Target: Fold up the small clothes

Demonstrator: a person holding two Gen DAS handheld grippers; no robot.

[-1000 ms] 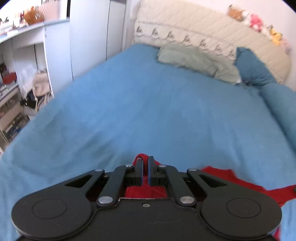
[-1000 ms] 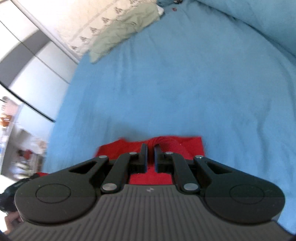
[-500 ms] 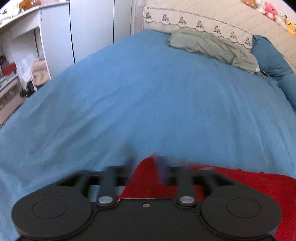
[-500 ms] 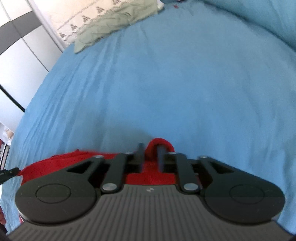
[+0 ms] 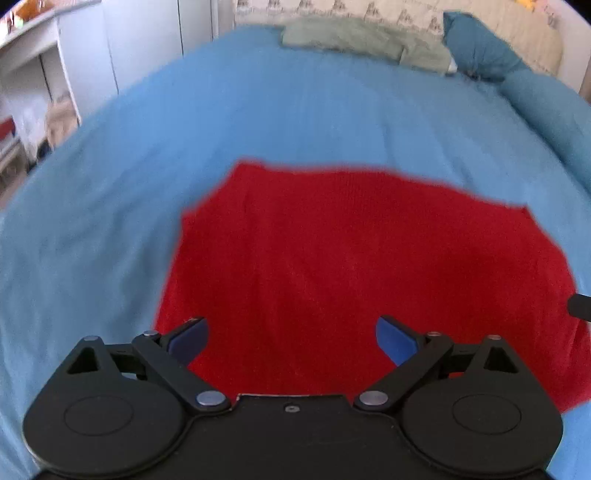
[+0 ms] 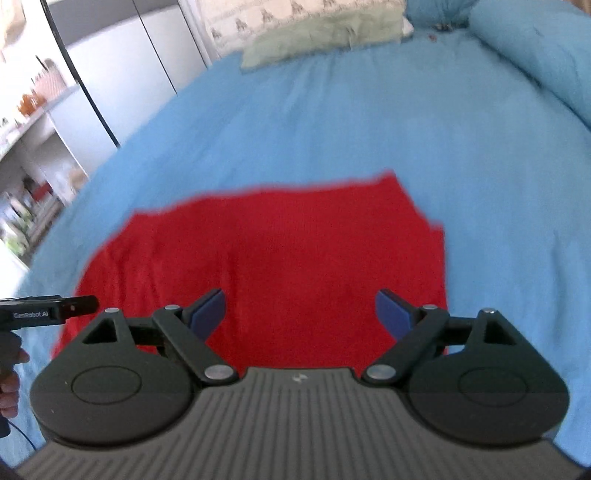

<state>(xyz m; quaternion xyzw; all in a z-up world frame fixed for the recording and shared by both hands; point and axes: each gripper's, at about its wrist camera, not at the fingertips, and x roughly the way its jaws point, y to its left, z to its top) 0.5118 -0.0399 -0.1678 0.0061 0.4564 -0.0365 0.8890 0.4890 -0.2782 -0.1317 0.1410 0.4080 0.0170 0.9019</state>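
Red knit garment [image 5: 351, 266]: lies spread flat at frame centre on the blue bedspread [image 5: 295, 110].
Left gripper [image 5: 291, 338]: jaws opening wide, nothing between the blue pads, above the garment's near edge.
Right gripper [image 6: 301, 314]: jaws opening wide, empty, above the garment.
Green pillow [image 6: 325, 35]: top of frame, well apart from the garment.

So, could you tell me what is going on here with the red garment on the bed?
A person is folding a red garment on a bed with a blue sheet, a gripper in each hand. The left gripper and right gripper are both opening above the cloth, with nothing pinched between their blue pads. The garment lies spread flat on the sheet.
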